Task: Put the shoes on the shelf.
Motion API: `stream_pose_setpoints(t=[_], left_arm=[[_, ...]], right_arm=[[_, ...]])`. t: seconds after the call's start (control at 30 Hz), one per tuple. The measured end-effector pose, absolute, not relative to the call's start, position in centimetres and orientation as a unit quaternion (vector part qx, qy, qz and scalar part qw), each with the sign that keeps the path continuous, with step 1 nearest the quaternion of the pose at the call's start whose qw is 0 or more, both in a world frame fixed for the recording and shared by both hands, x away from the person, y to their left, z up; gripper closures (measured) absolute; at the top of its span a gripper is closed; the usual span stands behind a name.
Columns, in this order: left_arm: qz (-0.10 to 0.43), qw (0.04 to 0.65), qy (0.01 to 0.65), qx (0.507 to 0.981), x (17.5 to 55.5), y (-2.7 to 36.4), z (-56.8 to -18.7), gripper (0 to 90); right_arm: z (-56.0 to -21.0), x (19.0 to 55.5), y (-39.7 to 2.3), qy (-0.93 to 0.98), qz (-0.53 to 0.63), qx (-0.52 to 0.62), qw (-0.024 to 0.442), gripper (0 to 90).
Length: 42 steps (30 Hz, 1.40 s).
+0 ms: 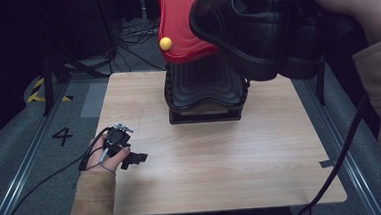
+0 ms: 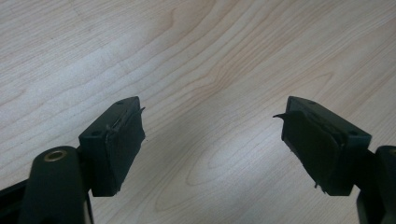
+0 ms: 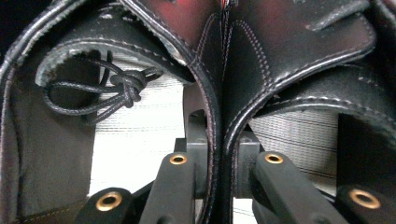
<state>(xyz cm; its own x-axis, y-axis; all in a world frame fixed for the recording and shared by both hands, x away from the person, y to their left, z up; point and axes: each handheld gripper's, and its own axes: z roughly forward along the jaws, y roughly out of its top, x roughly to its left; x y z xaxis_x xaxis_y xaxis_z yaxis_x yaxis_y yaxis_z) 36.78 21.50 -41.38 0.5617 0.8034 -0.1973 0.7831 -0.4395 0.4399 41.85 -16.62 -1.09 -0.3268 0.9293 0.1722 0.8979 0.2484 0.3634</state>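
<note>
Right gripper (image 3: 219, 172) clamped tight on the inner walls of two black shoes (image 1: 259, 28), pinched side by side, dangling high above the red-topped black stand (image 1: 202, 94). Left gripper (image 2: 212, 140) spread wide, holding nothing, resting low over the wooden table (image 1: 222, 160).

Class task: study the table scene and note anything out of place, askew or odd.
The pair of black shoes hangs in the air above the table, pinched by their adjoining inner walls in the right gripper. The red lid of the black bin stands raised.
</note>
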Motion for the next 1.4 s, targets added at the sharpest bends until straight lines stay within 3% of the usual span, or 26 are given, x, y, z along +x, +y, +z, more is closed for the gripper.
stream_pose_setpoints(t=[0.83, 1.4], left_arm=[[0.019, 0.256, 0.476, 0.841, 36.8, 22.3, -41.7, 21.6], [0.024, 0.266, 0.483, 0.834, 36.6, 22.9, -41.3, 21.7]], right_arm=[[-0.4, 51.3, -10.3, 0.750, 0.260, 0.592, 0.142, 81.7], [-4.6, 55.1, -8.2, 0.725, 0.279, 0.586, 0.229, 81.4]])
